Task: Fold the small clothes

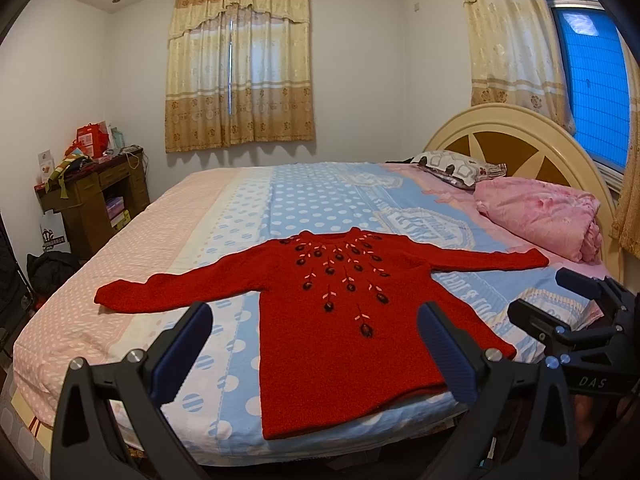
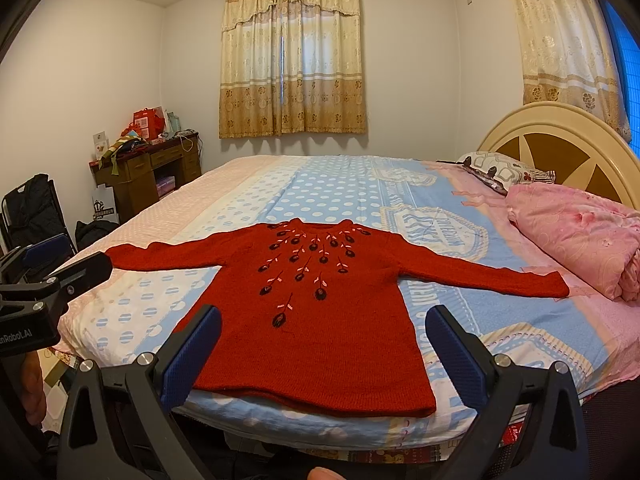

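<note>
Red sweater point(image 1: 340, 320), dark flowers; blue polka-dot sheet point(image 1: 312, 200); pink quilt point(image 1: 540, 216)

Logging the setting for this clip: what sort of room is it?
A home bedroom, most likely. A large bed with an arched headboard fills the view, a pink pillow lies near it, and curtains cover the window. A red sweater lies flat on the bed.

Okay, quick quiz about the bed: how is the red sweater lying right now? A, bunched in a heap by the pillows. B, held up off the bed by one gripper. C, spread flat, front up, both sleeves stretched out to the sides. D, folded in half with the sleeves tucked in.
C: the red sweater lies flat on the bed sheet with the embroidered front up and both sleeves out, and both open grippers hold nothing.
</note>
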Action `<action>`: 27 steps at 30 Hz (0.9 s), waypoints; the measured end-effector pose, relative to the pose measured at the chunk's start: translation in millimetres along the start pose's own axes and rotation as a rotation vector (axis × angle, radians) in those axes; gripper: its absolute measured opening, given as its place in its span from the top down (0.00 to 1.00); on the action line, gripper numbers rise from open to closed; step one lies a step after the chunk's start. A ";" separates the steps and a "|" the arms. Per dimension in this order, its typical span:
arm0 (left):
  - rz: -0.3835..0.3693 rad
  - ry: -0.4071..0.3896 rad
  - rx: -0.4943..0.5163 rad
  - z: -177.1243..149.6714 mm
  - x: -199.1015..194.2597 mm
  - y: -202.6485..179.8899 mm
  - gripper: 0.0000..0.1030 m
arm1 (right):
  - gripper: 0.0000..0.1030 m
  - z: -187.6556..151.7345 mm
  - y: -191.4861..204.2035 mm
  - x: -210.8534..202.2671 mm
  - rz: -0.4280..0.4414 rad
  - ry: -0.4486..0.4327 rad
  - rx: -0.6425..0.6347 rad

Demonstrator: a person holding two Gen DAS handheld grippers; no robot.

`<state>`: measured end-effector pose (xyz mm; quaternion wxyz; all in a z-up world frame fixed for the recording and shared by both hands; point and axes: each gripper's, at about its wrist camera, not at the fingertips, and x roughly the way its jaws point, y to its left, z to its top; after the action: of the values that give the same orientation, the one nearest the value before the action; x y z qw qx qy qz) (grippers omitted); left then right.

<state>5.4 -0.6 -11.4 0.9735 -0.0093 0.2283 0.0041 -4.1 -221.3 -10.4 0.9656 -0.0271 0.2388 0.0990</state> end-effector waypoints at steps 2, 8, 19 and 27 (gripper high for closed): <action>0.000 0.001 0.002 -0.4 -0.6 -2.8 0.00 | 0.01 -1.6 0.8 -0.6 -0.001 0.001 -0.002; 0.000 -0.001 0.002 -0.3 -0.9 -3.2 0.00 | 0.01 -1.2 0.8 -0.7 0.000 0.000 0.000; 0.002 -0.001 0.004 -0.7 -1.3 -4.5 0.00 | 0.01 -3.9 2.3 -0.2 0.000 0.004 -0.004; 0.001 0.001 0.003 -1.0 -0.9 -5.2 0.00 | 0.01 -3.7 2.1 0.3 0.000 0.002 -0.006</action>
<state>4.2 -5.8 -11.8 0.9734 -0.0076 0.2290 0.0041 -5.9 -219.5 -13.8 0.9654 -0.0302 0.2392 0.0997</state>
